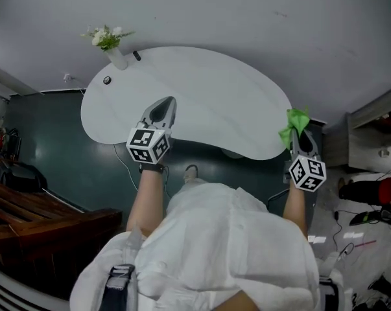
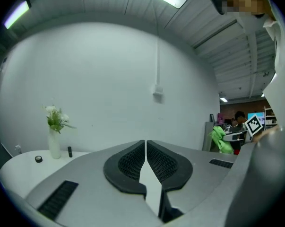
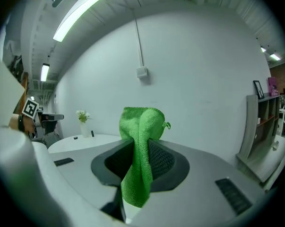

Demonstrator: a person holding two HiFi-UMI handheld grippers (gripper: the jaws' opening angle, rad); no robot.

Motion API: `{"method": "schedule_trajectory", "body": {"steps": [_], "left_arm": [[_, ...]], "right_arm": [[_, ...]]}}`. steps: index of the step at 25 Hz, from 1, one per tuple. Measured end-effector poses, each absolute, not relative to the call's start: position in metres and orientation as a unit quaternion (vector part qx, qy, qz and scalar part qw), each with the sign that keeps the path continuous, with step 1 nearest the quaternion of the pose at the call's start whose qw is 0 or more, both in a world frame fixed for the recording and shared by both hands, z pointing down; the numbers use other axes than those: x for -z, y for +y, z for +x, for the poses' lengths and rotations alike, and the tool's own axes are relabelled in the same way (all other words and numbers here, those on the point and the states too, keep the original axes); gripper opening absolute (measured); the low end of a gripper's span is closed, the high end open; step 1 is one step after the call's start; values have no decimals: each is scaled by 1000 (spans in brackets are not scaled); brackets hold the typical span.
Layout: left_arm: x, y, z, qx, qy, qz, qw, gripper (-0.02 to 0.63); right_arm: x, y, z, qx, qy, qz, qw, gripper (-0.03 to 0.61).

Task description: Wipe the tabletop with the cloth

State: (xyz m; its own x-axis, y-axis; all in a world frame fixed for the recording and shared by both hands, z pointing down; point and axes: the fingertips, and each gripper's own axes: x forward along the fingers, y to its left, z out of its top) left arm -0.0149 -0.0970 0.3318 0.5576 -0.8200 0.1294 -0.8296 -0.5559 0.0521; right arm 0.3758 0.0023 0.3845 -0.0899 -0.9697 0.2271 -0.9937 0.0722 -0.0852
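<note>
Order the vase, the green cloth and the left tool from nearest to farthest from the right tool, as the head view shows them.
1. green cloth, clamped in the right tool itself.
2. left tool, to the left, over the tabletop.
3. vase, at the tabletop's far left end.

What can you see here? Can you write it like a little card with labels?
Table: white and curvy
On the table: vase of flowers, a small round dark thing and a small dark stick, all at the far left end
Left tool: shut, holding nothing
Right tool: shut on the green cloth
Where the cloth is: bunched up, held in the air near the table's right end, not on the tabletop
Wiping: not begun
</note>
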Motion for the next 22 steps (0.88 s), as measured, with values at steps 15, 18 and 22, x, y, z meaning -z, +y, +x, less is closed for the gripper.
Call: {"method": "schedule_trajectory", "body": {"steps": [15, 18, 22], "left_arm": [[-306, -83, -27, -28, -476, 878, 41, 28], [-307, -80, -26, -27, -471, 881, 46, 28], [-310, -79, -29, -24, -469, 881, 52, 28]], "right_arm": [[-328, 7, 367, -49, -746, 664, 31, 77], [-329, 12, 366, -58, -745, 664, 25, 77], [-330, 16, 366, -58, -742, 667, 30, 77]]}}
